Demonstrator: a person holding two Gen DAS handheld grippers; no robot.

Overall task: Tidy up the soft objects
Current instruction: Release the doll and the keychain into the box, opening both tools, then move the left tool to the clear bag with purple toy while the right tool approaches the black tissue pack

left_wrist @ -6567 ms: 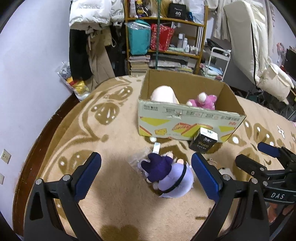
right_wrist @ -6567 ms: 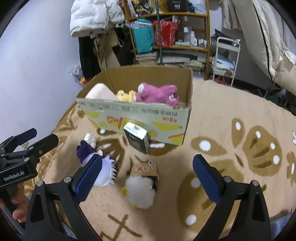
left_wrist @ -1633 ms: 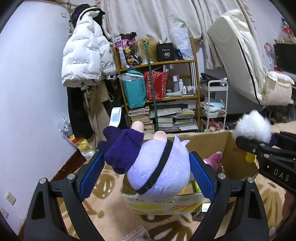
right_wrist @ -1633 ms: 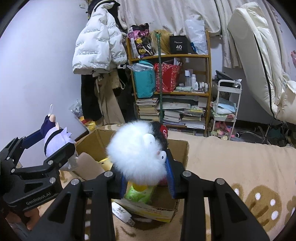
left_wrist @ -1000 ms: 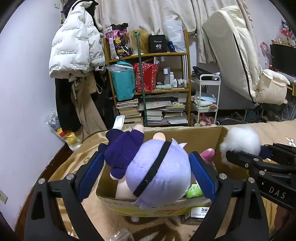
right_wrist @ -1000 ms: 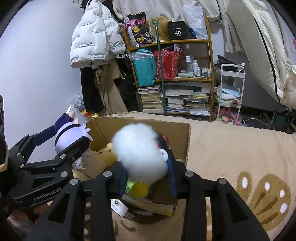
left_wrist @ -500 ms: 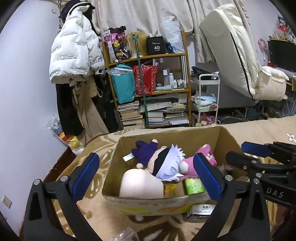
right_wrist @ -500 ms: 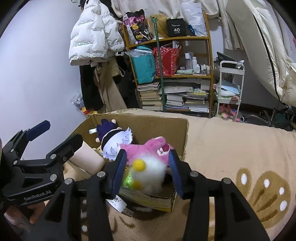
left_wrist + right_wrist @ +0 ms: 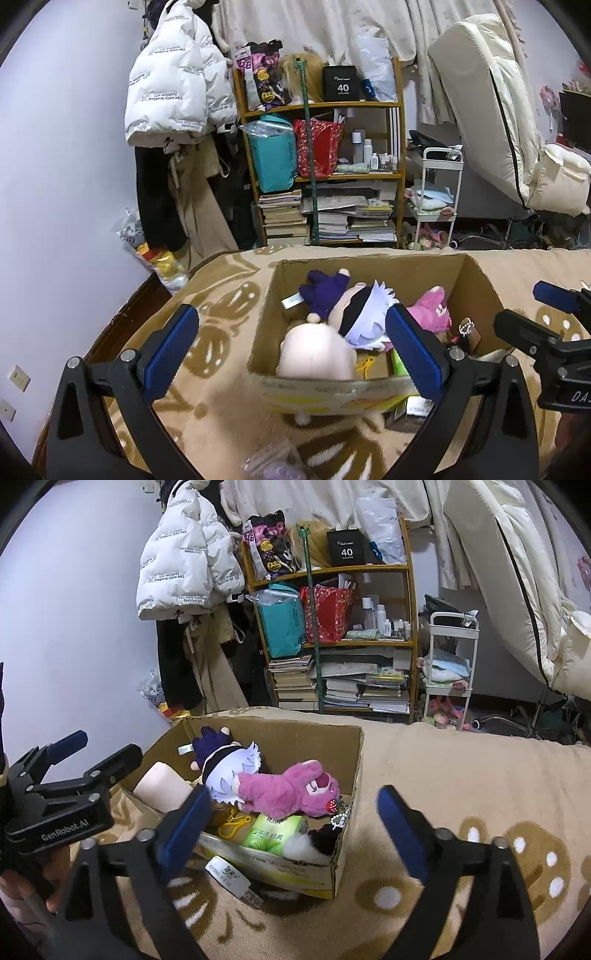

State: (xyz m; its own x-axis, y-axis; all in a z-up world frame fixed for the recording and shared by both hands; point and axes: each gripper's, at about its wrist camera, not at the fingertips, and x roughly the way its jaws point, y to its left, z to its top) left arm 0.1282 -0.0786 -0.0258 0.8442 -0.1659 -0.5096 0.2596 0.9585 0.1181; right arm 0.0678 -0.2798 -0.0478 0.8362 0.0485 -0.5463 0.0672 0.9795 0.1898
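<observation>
On a tan patterned rug [image 9: 461, 775], an open cardboard box [image 9: 354, 760] holds the soft toys, with both hand-held grippers poised just above its near edge. The left gripper [image 9: 291, 350] stands wide open, its blue pads [image 9: 171, 343] apart and nothing between them. The right gripper [image 9: 291, 821] has its jaws opening, and nothing is between them; the fluffy white plush [image 9: 304, 845] lies in the box's near right corner, below and apart from the pads. The lavender-haired doll [image 9: 229, 768] in dark purple lies near the box's far left corner, its head touching the pink plush bear [image 9: 288, 788], which stretches across the middle toward the right wall. A cream round plush [image 9: 314, 354] rests against the near left wall. A green tissue pack [image 9: 275, 834] sits by the near edge, between a yellow clip [image 9: 232, 825] and the white plush. A small black carton [image 9: 232, 880] lies on the rug, touching the box's front.
</observation>
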